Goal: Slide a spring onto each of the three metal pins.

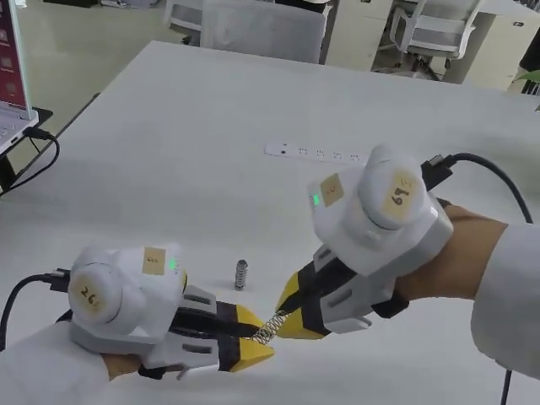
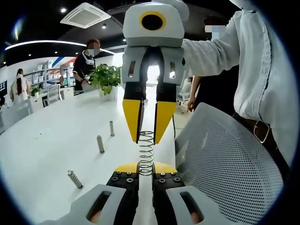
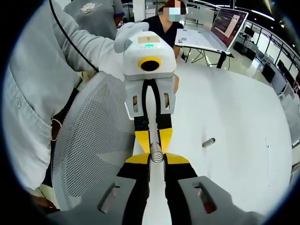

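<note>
1. The left tongs [image 2: 146,171] are pinched almost fully together, gripping 1 end of a thin coiled steel spring [image 2: 146,151].
2. The right tongs [image 3: 156,161] are closed to the same narrow gap and clamp the spring's other end.
3. The 2 pairs of yellow tips face each other nearly tip to tip. The spring runs straight between them, lifted off the white desk [image 1: 194,126], above its near edge.
4. In the left gripper view, 3 small pieces rest on the desk to the left of the held spring, all apart from both tongs.
5. The farthest is a short grey metal pin [image 2: 112,128], upright and seemingly bare.
6. Next is an upright pin with a coil around it [image 2: 100,143].
7. The nearest is a coil-wrapped piece [image 2: 74,178] that looks tilted. Whether it stands or lies cannot be told.
8. A white mesh-backed chair [image 2: 225,159] sits close to the right of the tongs in that view.
9. Farther out on the desk lies a long white power strip [image 1: 316,153].
10. An open laptop [image 3: 213,35] sits at the far left of the scene.
</note>
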Motion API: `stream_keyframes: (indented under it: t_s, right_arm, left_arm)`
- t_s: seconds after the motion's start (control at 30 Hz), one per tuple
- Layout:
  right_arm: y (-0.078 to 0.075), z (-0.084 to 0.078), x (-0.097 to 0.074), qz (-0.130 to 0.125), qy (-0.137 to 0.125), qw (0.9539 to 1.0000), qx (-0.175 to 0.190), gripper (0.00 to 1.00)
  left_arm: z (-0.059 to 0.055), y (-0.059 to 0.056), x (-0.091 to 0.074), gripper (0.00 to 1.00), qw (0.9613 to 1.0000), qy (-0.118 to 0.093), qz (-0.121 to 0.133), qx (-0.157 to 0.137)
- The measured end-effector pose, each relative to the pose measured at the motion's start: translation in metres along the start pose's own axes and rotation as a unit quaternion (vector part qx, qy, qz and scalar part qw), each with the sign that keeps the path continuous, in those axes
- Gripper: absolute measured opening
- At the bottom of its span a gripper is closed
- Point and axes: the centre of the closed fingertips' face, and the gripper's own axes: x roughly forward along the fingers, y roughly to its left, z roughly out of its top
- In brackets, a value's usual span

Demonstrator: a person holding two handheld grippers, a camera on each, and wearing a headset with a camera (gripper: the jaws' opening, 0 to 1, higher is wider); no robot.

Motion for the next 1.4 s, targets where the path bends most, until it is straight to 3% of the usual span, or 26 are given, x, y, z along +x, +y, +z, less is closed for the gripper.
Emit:
stream_keyframes:
  t_s: [0.4,0.9,1.03,1.4]
  right_arm:
    - [0.002,-0.001,0.004,0.004,-0.01,0.9999,0.002,0.12]
    - [0.003,0.0,0.007,0.005,-0.009,0.9999,0.003,0.08]
    - [0.002,0.0,0.006,0.004,-0.006,1.0,0.006,0.08]
    - [-0.012,-0.014,-0.009,-0.016,0.0,0.9995,0.027,0.08]
  left_arm:
    - [0.008,0.001,-0.001,0.02,0.9998,-0.019,-0.001,-0.005]
    - [0.009,-0.002,0.001,0.02,0.9998,-0.018,-0.004,-0.001]
    - [0.009,0.0,0.001,0.03,0.9997,-0.02,0.0,-0.016]
    - [0.003,0.011,-0.008,0.16,0.9989,-0.019,0.023,-0.037]
